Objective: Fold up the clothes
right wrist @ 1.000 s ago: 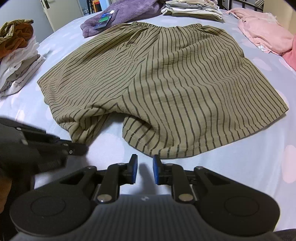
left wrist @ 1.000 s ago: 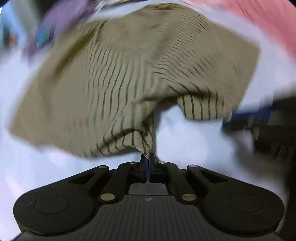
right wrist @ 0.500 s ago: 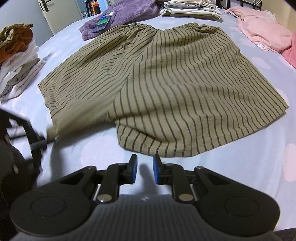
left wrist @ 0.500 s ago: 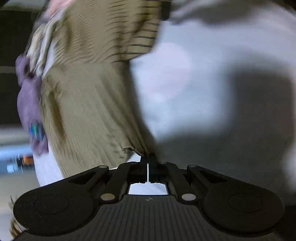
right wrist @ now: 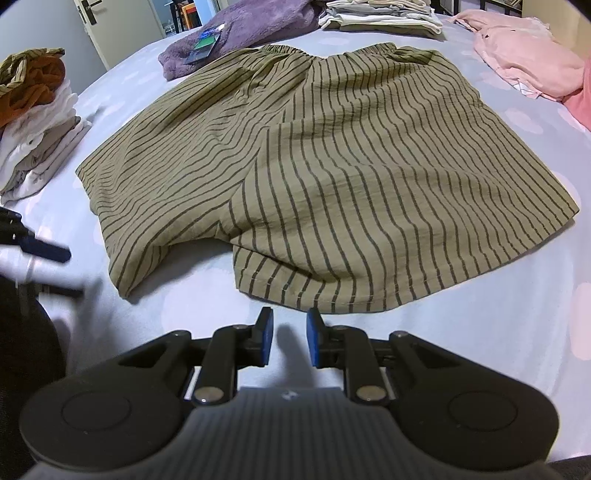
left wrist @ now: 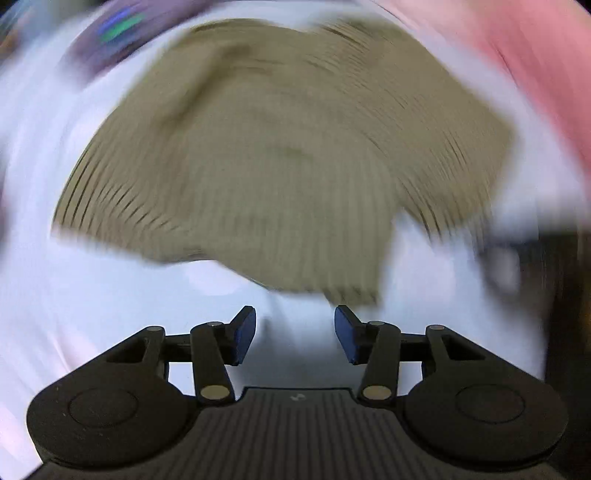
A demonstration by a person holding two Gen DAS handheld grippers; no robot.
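Note:
Olive shorts with dark stripes point(right wrist: 332, 166) lie flat on the pale bed sheet point(right wrist: 480, 332), waistband at the far side and both leg hems toward me. My right gripper point(right wrist: 290, 321) hovers just short of the near hem; a narrow gap shows between its blue pads and nothing is in it. The left wrist view is smeared by motion, with the shorts point(left wrist: 277, 158) ahead. My left gripper point(left wrist: 295, 321) has its jaws opening, empty, with only sheet between them. From the right wrist it shows blurred at the left edge point(right wrist: 61, 271), beside the left leg's hem.
A purple towel point(right wrist: 251, 26) and a folded stack point(right wrist: 384, 14) lie beyond the waistband. Pink garments point(right wrist: 528, 62) are at the far right. A pile of folded clothes point(right wrist: 33, 122) sits on the left. A door point(right wrist: 92, 22) stands behind.
My left gripper was shut on the left leg's hem and pulled it out sideways; it has now let go and opened. The left leg lies spread flat. The right gripper stayed put.

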